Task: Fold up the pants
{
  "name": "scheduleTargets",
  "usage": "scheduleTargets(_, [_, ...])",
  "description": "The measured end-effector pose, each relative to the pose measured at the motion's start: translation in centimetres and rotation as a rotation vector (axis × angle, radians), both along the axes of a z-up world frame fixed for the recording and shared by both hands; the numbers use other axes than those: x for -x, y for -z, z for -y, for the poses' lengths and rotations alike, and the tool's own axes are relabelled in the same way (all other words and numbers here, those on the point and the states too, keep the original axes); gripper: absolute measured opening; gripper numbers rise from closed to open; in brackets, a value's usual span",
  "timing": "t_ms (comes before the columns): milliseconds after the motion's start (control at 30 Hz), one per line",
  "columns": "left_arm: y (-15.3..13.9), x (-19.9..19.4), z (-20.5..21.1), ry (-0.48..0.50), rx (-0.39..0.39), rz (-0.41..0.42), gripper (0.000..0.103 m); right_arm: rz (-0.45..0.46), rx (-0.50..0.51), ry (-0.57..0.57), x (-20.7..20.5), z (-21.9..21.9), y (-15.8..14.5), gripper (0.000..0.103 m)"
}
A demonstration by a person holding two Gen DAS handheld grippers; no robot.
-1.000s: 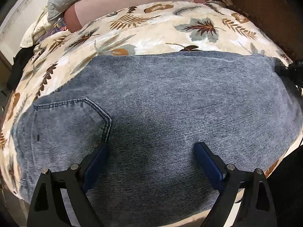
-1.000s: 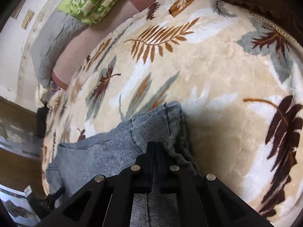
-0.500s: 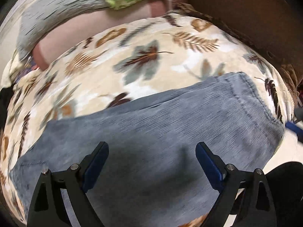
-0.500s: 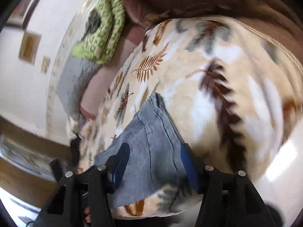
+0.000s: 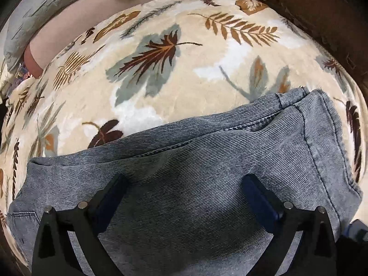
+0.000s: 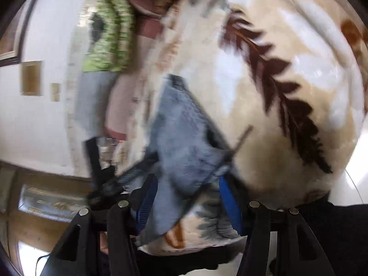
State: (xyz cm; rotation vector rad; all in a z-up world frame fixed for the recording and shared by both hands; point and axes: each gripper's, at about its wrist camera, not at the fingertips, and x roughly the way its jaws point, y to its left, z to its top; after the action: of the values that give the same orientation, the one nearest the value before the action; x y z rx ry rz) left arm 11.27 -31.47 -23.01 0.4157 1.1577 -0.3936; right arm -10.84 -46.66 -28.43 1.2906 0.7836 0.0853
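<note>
Grey-blue denim pants (image 5: 195, 179) lie folded on a cream leaf-print blanket (image 5: 174, 87), leg hems stacked at the right, near the blanket's edge. My left gripper (image 5: 184, 188) is open and empty just over the denim. In the blurred right wrist view the pants (image 6: 184, 138) show from the hem end at the bed's edge. My right gripper (image 6: 186, 200) is open and empty, drawn back off the bed. The other gripper (image 6: 99, 174) shows as a black shape at the left.
A grey quilt (image 5: 39, 16), a pink pillow (image 5: 96, 20) and a green patterned cloth (image 6: 108, 30) lie at the bed's far side. A brown headboard or wall (image 5: 322, 7) runs at the right. White wall (image 6: 39, 115) and pale floor (image 6: 354, 184) surround the bed.
My right gripper opened, let go of the hem and pulled back off the bed. My left gripper swung right along the pants, from the back pocket toward the hems.
</note>
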Motion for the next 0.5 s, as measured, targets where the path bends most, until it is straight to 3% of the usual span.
scheduleTargets(100, [-1.0,0.6,-1.1,-0.014,0.003,0.051,0.102,0.014,0.004,-0.011,-0.3,-0.2,-0.3,0.06])
scheduleTargets(333, [-1.9,2.6,-5.0,-0.033,0.015,0.045,0.102,-0.029,-0.003,0.029,-1.3,-0.4,0.6,0.06])
scheduleTargets(500, [-2.2,3.2,-10.3,-0.125,0.057,0.041,0.102,-0.027,-0.003,0.082,-1.9,-0.4,0.7,0.062])
